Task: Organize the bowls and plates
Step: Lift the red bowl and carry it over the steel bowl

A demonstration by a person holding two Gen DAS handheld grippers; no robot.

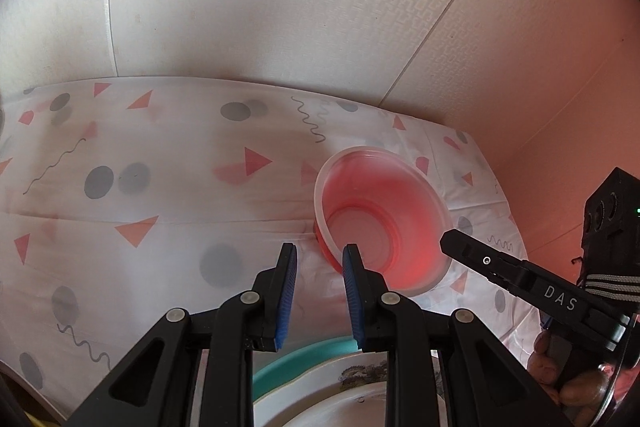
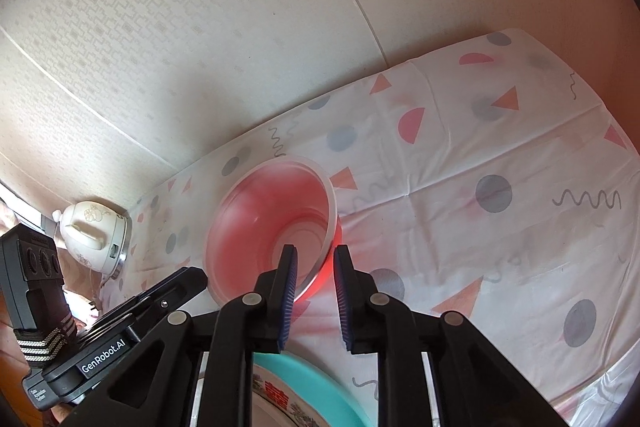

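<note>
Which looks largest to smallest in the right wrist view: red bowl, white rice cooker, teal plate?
1. red bowl, clearly largest.
2 and 3. teal plate and white rice cooker: unsure. The plate is mostly hidden behind the right gripper; the cooker sits farther off.

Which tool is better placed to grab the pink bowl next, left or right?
Probably right. The right tool is open with the pink bowl's near rim showing between its fingers. The left tool, also open, has only its right finger over the rim, with tablecloth in its gap.
</note>
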